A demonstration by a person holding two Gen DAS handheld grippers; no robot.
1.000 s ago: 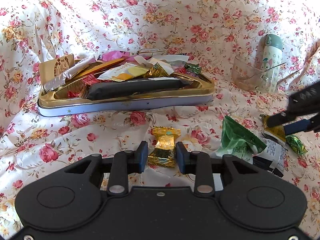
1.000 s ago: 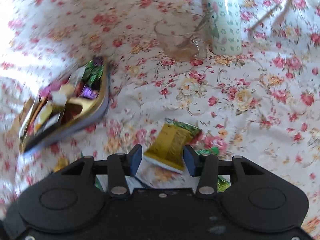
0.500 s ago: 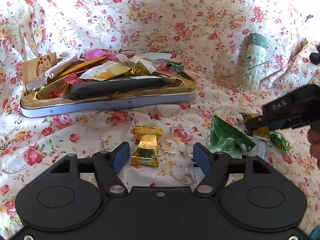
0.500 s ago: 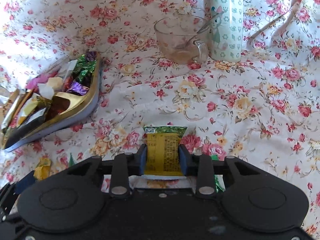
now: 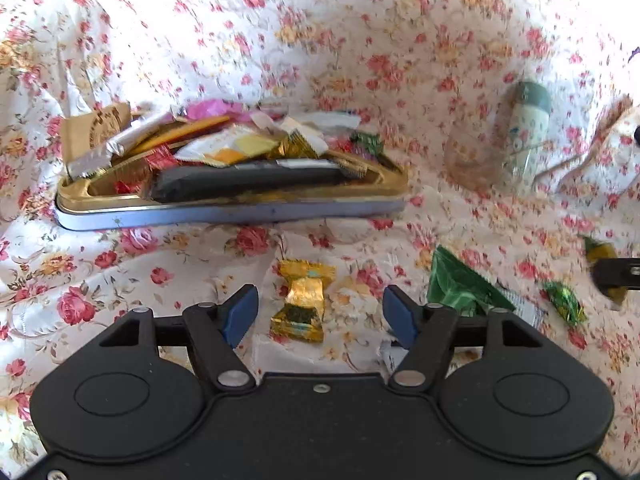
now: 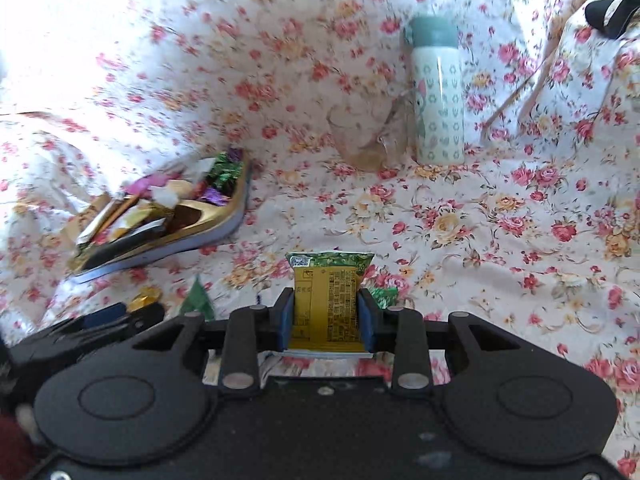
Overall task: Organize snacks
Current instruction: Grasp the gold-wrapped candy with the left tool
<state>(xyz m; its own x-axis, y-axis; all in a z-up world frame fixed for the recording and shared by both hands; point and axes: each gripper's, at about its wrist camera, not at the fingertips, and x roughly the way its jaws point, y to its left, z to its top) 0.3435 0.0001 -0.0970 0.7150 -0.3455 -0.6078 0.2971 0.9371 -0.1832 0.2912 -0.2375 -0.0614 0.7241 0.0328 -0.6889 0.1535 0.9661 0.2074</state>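
Only the right gripper (image 6: 327, 313) clamps a yellow packet (image 6: 326, 306); left gripper (image 5: 316, 316) gapes, just narrowing.

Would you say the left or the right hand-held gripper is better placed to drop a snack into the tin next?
Right: its hand-held gripper already clamps the yellow packet; the left is open, empty.

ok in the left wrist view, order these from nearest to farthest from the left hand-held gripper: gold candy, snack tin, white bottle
1. gold candy, on the cloth between the open jaws of the left hand-held gripper
2. snack tin, farther back, left of centre
3. white bottle, far back on the right
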